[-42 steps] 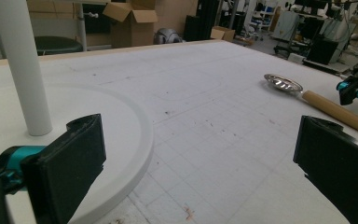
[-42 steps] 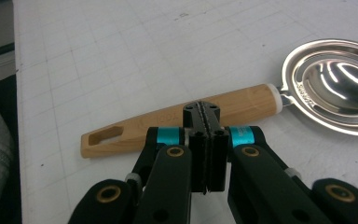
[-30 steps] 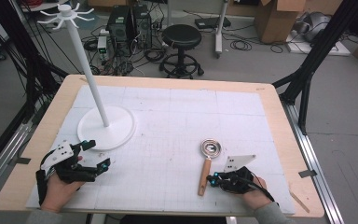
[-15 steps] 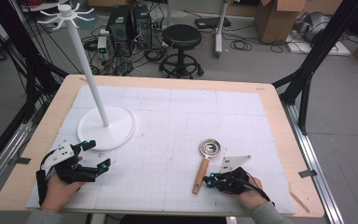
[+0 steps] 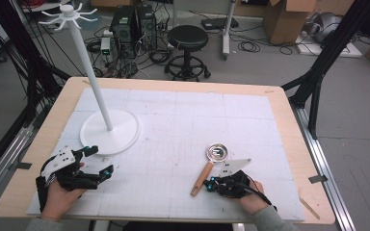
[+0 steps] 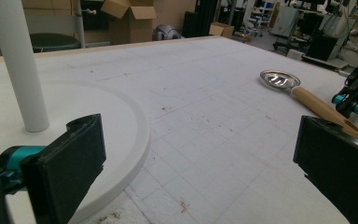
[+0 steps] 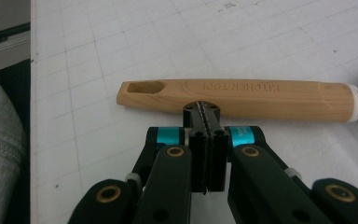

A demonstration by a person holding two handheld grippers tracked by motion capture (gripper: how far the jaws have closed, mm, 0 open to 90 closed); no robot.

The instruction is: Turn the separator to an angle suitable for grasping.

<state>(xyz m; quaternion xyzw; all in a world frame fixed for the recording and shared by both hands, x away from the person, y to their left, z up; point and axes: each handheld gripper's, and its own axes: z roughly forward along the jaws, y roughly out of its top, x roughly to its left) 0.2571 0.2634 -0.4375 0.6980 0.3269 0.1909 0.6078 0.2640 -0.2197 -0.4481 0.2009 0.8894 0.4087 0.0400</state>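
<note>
The wooden-handled metal strainer spoon (image 5: 208, 166) lies flat on the white table (image 5: 173, 125), not yet lifted. The right gripper (image 7: 204, 109) is set just beside its handle, fingers clenched on nothing. The left gripper (image 5: 97, 162) is held released near the white stand (image 5: 109, 130). Grasping and hanging are judged outstanding.

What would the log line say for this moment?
right gripper: jaws shut, empty, tips at wooden spoon handle | left gripper: jaws open, empty, beside white stand base | spoon flat on table
</note>
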